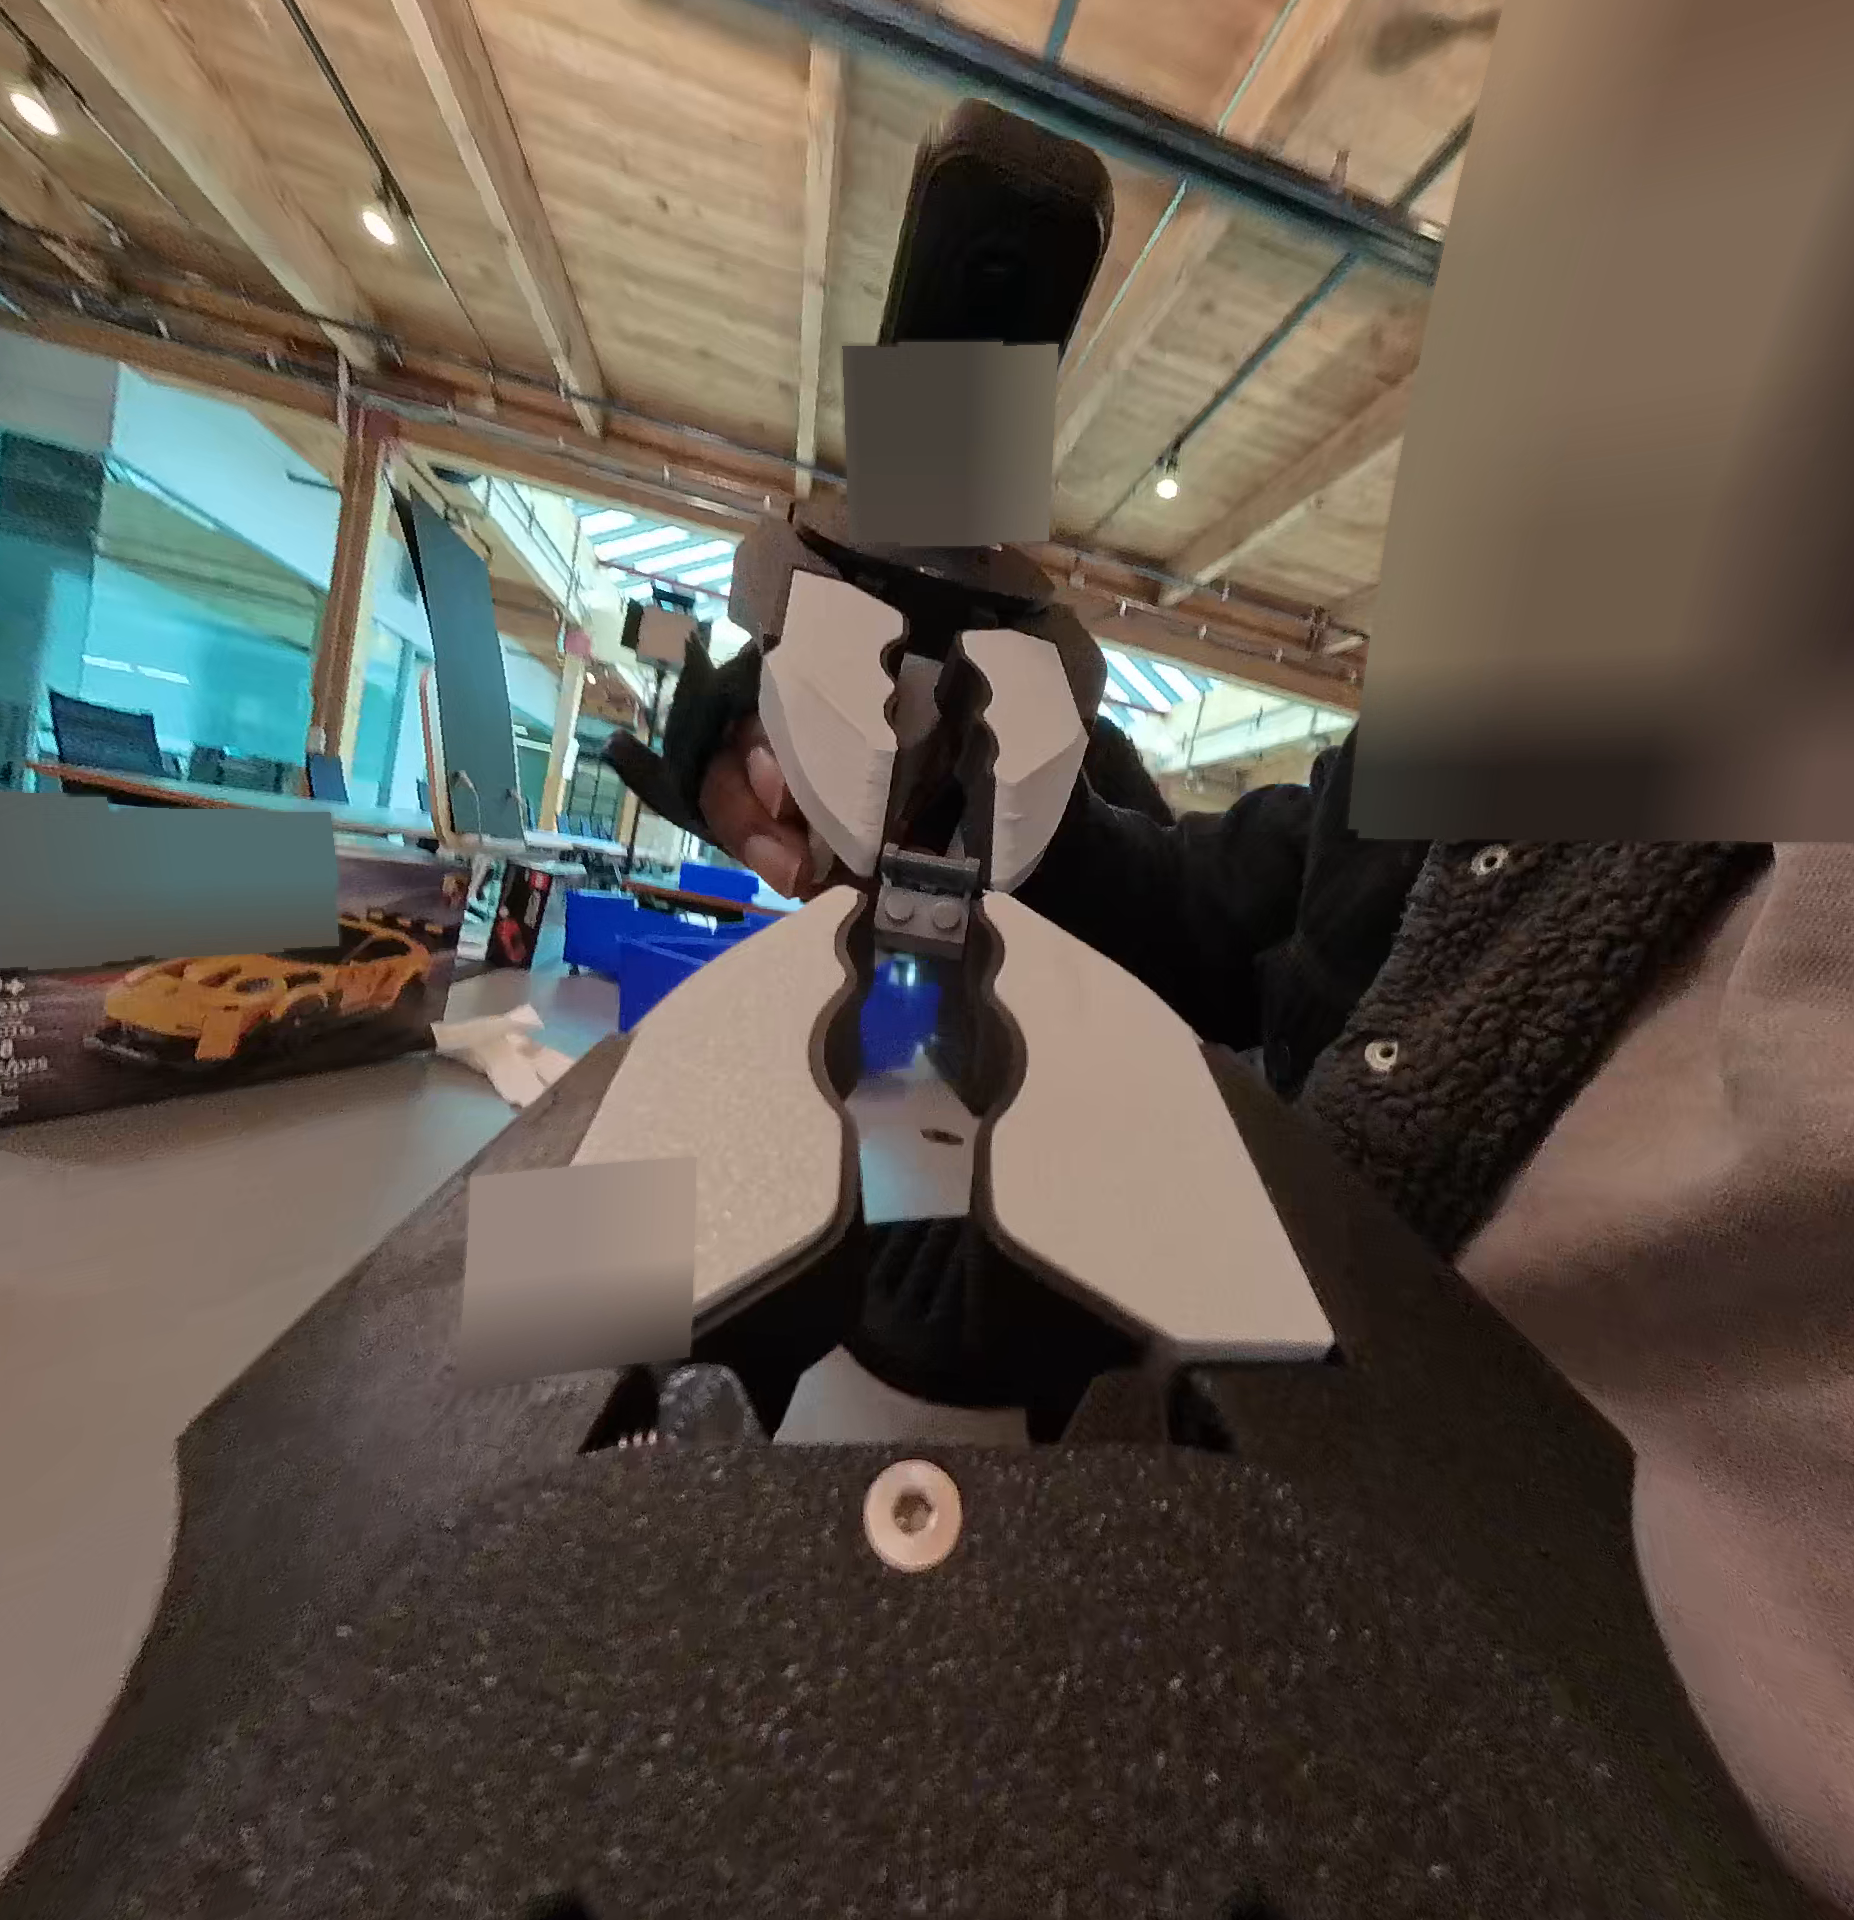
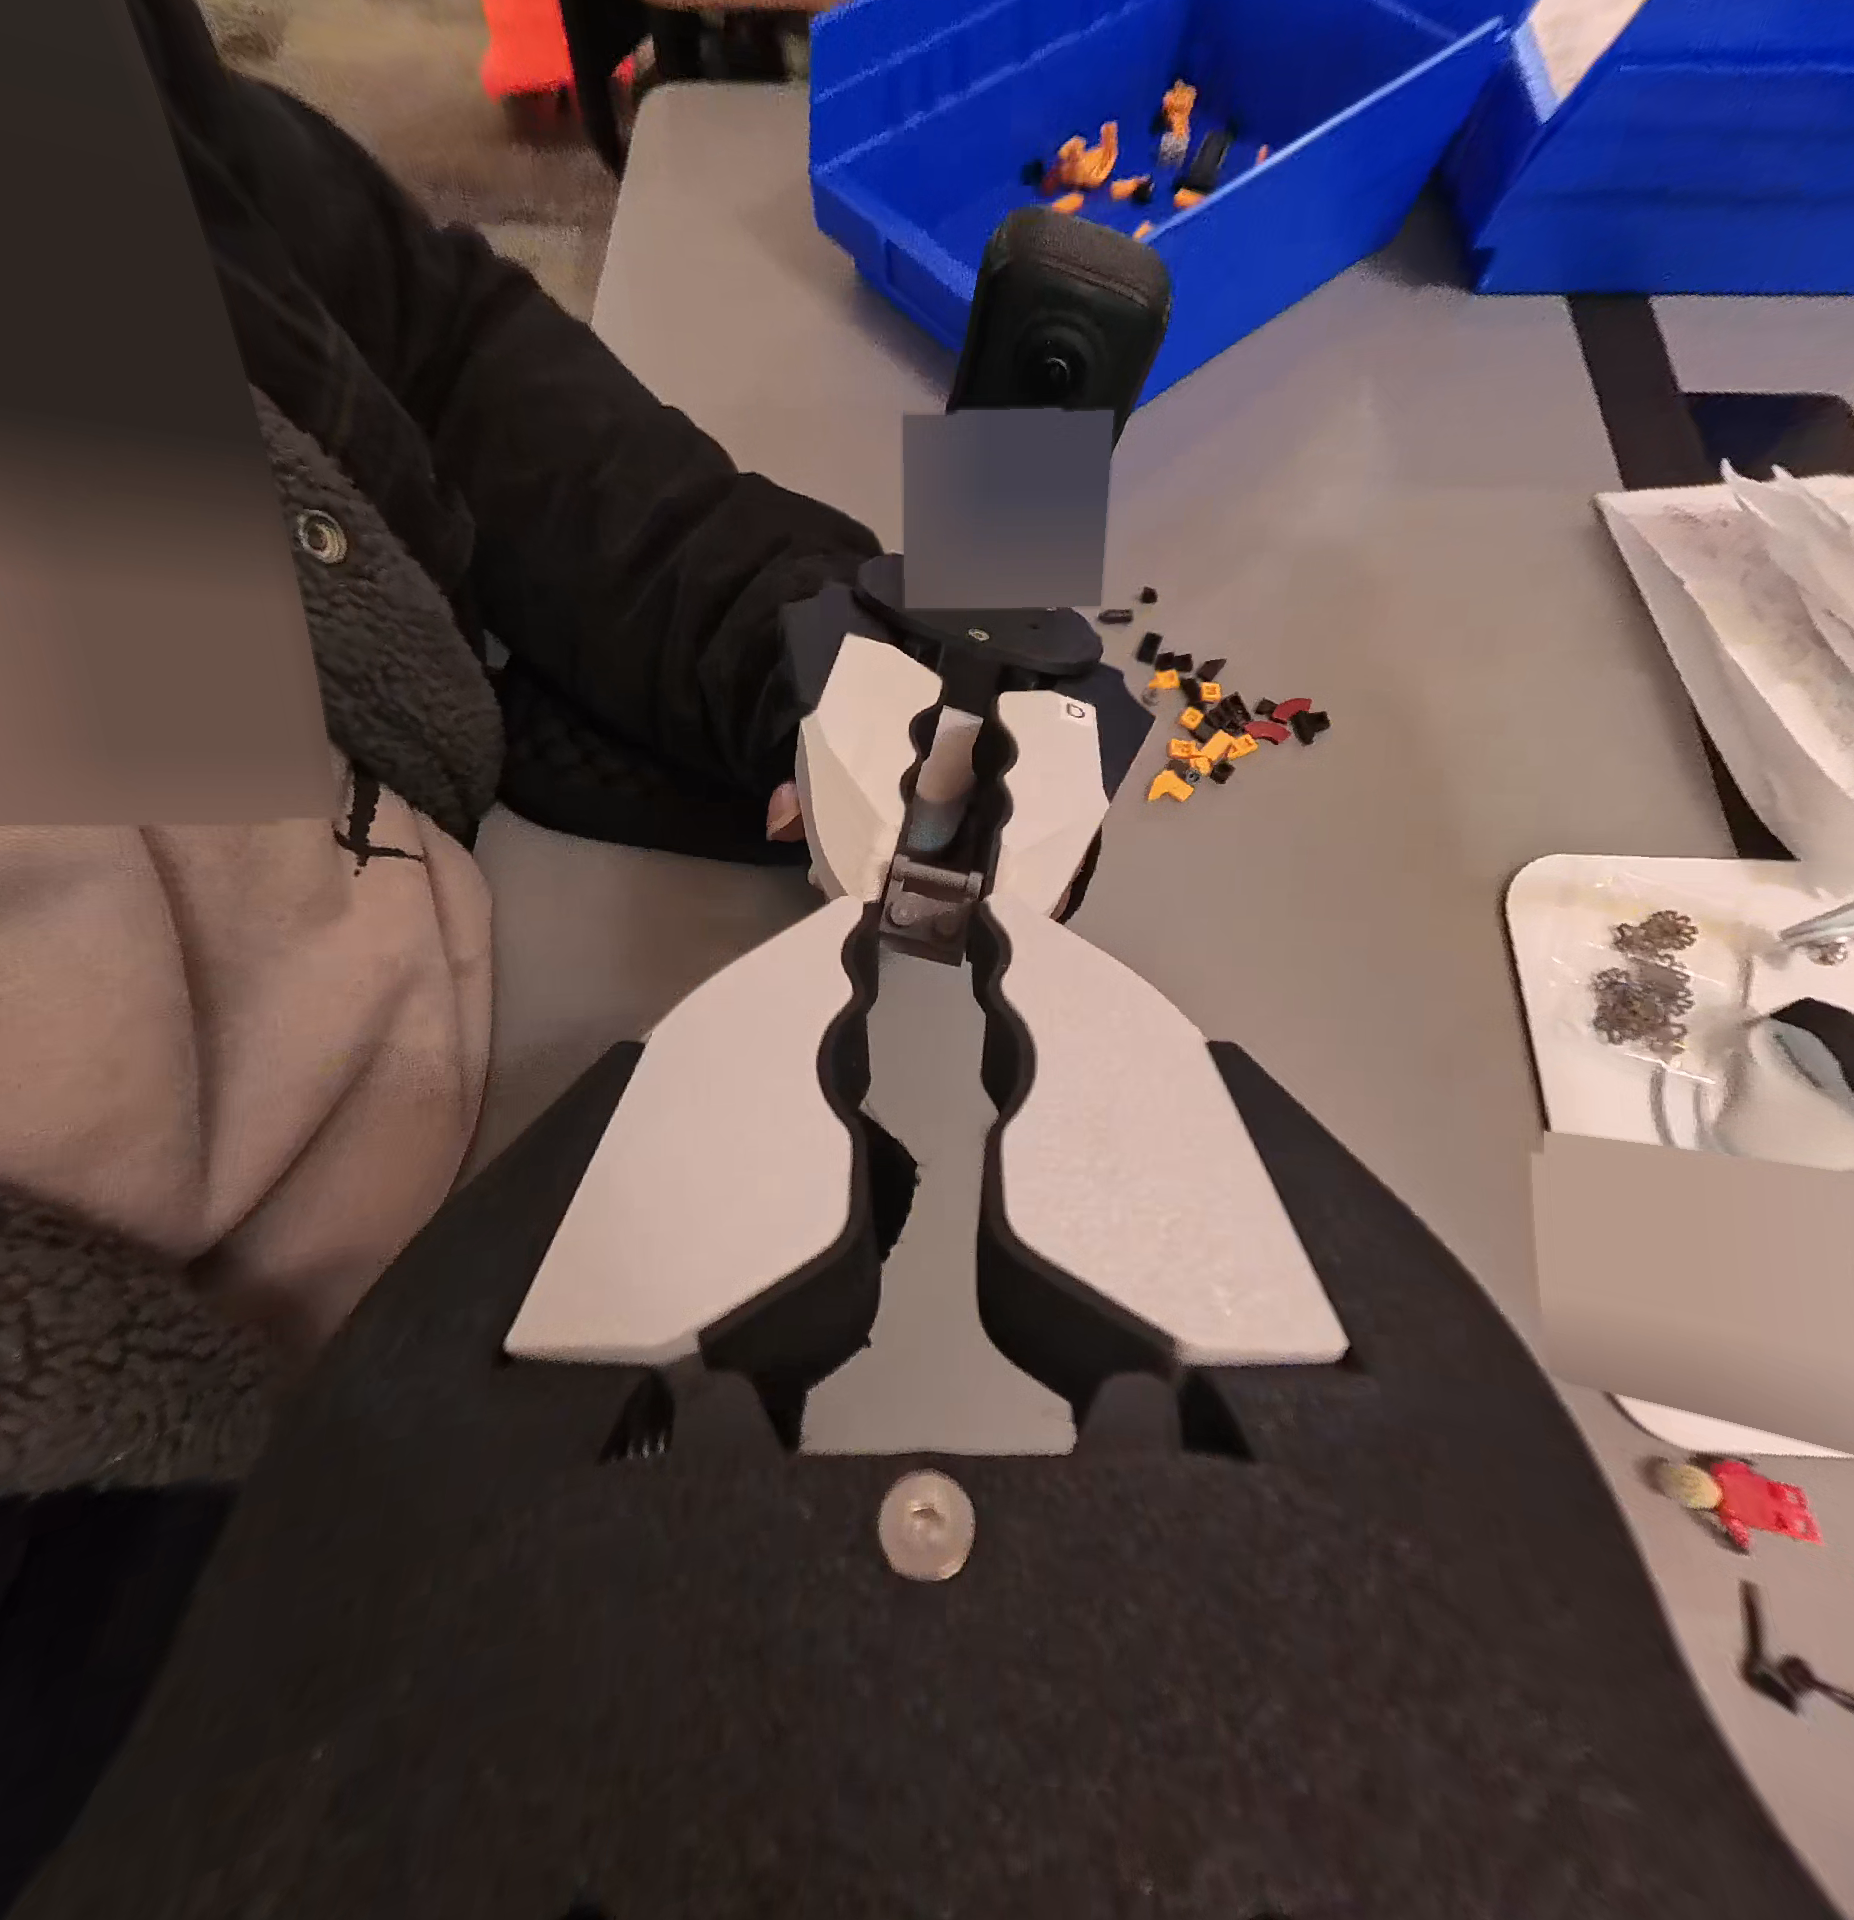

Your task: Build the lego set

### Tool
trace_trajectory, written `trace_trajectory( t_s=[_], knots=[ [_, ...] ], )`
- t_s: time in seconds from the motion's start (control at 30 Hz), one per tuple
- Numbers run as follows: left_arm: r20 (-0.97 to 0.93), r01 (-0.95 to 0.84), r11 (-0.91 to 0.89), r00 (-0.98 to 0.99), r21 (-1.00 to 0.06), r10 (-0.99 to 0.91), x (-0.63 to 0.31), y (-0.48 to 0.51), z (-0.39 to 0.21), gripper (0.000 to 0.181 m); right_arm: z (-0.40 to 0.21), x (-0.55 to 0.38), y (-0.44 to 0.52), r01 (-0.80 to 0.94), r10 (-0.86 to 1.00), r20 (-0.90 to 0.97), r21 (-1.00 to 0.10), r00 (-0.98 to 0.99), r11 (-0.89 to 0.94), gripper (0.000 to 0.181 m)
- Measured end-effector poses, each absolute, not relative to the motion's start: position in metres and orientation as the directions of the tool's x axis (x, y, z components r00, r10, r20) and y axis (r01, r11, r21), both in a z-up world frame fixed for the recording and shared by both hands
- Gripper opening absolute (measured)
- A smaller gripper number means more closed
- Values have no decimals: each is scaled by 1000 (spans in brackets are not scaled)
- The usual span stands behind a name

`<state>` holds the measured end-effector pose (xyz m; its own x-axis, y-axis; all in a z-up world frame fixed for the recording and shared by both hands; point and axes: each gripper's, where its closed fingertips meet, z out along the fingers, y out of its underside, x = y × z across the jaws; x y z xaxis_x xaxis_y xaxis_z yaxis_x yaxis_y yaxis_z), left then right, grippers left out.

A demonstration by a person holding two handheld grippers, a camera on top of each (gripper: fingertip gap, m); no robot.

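Observation:
A small grey hinge plate (image 1: 927,906) with two studs is held in the air between both grippers, which face each other tip to tip. My left gripper (image 1: 925,935) is shut on its near half in the left wrist view. The right gripper (image 1: 935,831) comes from the far side and grips the other half. In the right wrist view, my right gripper (image 2: 925,940) is shut on the same grey piece (image 2: 929,914), and the left gripper (image 2: 942,842) faces it. A pile of loose orange, black and dark red bricks (image 2: 1219,717) lies on the grey table (image 2: 1370,520).
A blue bin (image 2: 1006,249) with orange and black parts stands far off, another blue bin (image 2: 1681,156) to its right. Papers and bags (image 2: 1754,623), a white tray (image 2: 1588,904) with small dark parts and a red piece (image 2: 1759,1509) lie right. The set's box (image 1: 206,1008) stands left. The person's torso (image 2: 227,1039) is close. Both grippers' tips are close together, under 4 cm apart.

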<state>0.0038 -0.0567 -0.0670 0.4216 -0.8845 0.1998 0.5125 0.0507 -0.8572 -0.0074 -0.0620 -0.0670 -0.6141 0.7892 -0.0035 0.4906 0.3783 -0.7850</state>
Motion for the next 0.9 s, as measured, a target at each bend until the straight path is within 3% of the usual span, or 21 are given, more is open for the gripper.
trace_trajectory(
  t_s=[0.3, 0.9],
  knots=[
    [182, 597, 156, 465, -787, -866, -12, -64, -46, 17, -48, -23, -68, 523, 749, -52, -748, -661, 409, 19],
    [167, 602, 179, 473, -778, -865, -14, -66, -42, 16, -44, -24, -71, 547, 732, -147, -763, -665, 344, 22]
  ],
)
